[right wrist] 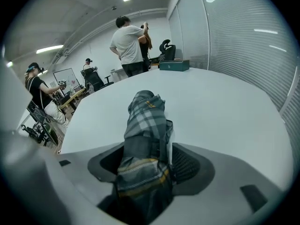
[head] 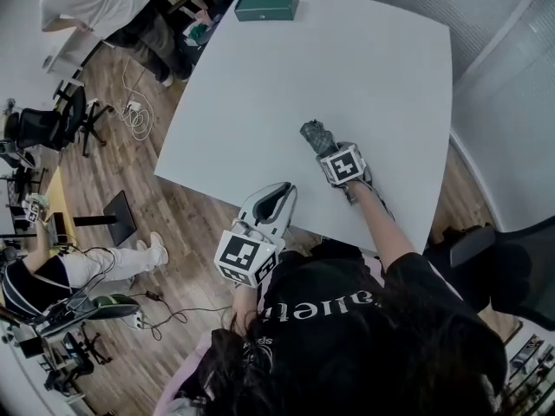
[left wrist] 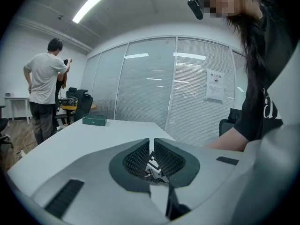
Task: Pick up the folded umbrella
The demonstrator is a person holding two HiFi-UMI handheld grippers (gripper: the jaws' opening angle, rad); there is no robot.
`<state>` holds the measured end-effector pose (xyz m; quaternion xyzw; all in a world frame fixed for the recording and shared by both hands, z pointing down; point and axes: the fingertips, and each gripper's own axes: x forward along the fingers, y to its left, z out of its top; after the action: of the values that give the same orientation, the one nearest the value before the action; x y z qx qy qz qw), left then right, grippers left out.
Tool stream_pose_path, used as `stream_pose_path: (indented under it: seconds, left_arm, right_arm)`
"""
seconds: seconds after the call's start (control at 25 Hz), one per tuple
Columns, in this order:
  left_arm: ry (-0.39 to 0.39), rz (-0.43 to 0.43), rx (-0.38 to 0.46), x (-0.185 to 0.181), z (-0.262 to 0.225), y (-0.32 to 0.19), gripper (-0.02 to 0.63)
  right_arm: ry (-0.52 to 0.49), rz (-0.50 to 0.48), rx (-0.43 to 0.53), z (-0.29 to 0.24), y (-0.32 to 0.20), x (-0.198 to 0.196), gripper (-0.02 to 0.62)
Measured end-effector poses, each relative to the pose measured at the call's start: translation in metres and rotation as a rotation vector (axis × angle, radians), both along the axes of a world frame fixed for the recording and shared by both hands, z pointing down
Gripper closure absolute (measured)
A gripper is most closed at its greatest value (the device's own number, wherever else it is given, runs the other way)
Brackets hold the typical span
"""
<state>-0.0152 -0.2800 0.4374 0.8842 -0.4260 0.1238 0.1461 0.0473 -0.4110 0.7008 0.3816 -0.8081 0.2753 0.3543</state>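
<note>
The folded umbrella [head: 316,134], in grey-green plaid with a dark strap, lies on the white table [head: 347,68] near its front edge. My right gripper [head: 323,148] is down over its near end, pointing steeply downward. In the right gripper view the umbrella [right wrist: 145,121] runs away from the camera between the jaws of the right gripper [right wrist: 150,161], which stand wide apart around it, a sliver of gap at the right pad. My left gripper [head: 279,190] hovers off the table's front edge over the floor. In its own view the left gripper [left wrist: 151,146] is shut on nothing.
A dark green box [head: 266,5] sits at the table's far edge. A person in a white shirt [head: 95,3] stands beyond the far left corner, another sits at the lower left [head: 52,276]. A black chair [head: 512,267] stands at the right, glass partitions behind.
</note>
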Motion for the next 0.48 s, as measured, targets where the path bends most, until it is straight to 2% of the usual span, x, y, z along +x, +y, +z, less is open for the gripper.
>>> stream_pose_path:
  seconds: [0.2, 0.32, 0.48]
  left_arm:
    - [0.002, -0.008, -0.003, -0.001, 0.002, 0.002, 0.557]
    - [0.003, -0.010, -0.011, -0.003, 0.002, 0.006, 0.557]
    - [0.000, -0.013, -0.015, -0.011, 0.003, 0.010, 0.557]
  right_arm:
    - [0.002, 0.005, 0.008, 0.001, 0.001, 0.001, 0.307]
    - [-0.002, 0.026, 0.002, -0.002, 0.003, 0.004, 0.347]
    - [-0.065, 0.092, -0.038, -0.003, 0.003, 0.006, 0.360]
